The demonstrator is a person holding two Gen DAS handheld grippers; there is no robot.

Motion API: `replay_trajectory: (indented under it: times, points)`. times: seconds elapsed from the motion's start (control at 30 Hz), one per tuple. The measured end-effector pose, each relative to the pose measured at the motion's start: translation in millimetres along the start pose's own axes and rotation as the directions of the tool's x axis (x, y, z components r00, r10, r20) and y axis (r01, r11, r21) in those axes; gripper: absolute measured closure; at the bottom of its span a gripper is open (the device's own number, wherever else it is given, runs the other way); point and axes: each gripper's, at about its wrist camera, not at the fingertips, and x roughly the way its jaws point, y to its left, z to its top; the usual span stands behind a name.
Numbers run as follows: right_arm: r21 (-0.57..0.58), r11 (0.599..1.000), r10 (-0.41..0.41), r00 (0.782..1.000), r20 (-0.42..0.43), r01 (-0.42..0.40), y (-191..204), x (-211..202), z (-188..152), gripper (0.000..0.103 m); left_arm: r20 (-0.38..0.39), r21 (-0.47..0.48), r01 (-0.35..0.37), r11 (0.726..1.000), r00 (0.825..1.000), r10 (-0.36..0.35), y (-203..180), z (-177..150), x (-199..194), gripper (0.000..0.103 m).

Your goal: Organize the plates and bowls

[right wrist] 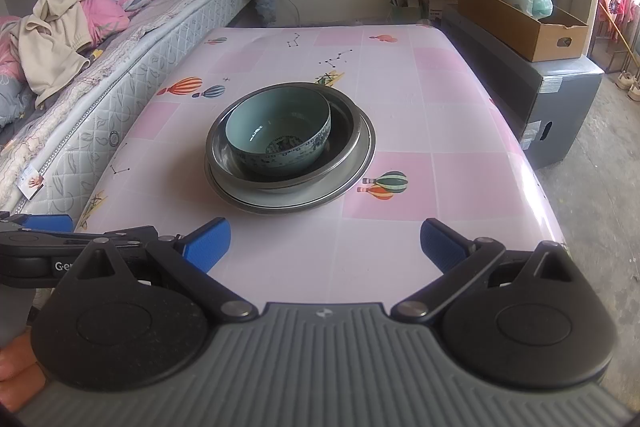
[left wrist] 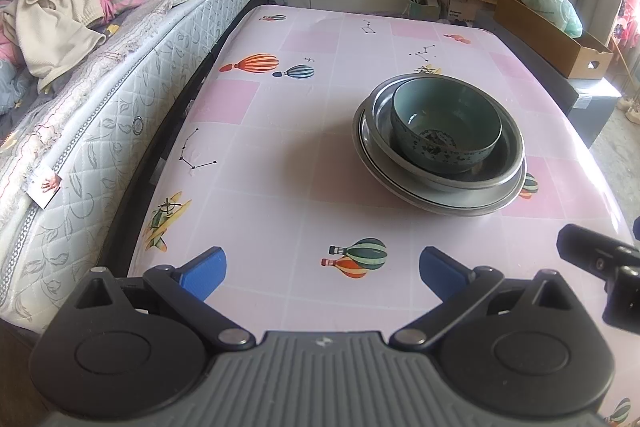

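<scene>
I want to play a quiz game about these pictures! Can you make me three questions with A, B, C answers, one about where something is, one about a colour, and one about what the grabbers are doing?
1. Where is the ceramic bowl?
A. Inside the metal bowl
B. On the bed
C. In the cardboard box

2. What colour are the gripper pads?
A. Red
B. Blue
C. Yellow

3. How do the left gripper and right gripper stand?
A. Both shut on a bowl
B. One open, one shut
C. Both open and empty

Answers:
1. A, it sits nested in the metal bowl, which rests on a plate on the table.
2. B, the pads show bright blue.
3. C, the fingers of each are spread wide with only tablecloth between them.
</scene>
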Motion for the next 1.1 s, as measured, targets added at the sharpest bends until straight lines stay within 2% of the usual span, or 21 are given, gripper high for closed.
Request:
replay_trajectory:
  times: [1.1]
  points:
    - [-0.01, 1.0, 0.007, 1.0, -0.003, -0.007, 1.5, -0.3, 1.7, 0.001, -0.003, -0.001, -0.003, 1.0, 1.0, 0.003, 0.8, 1.7, -1.9, 0.0]
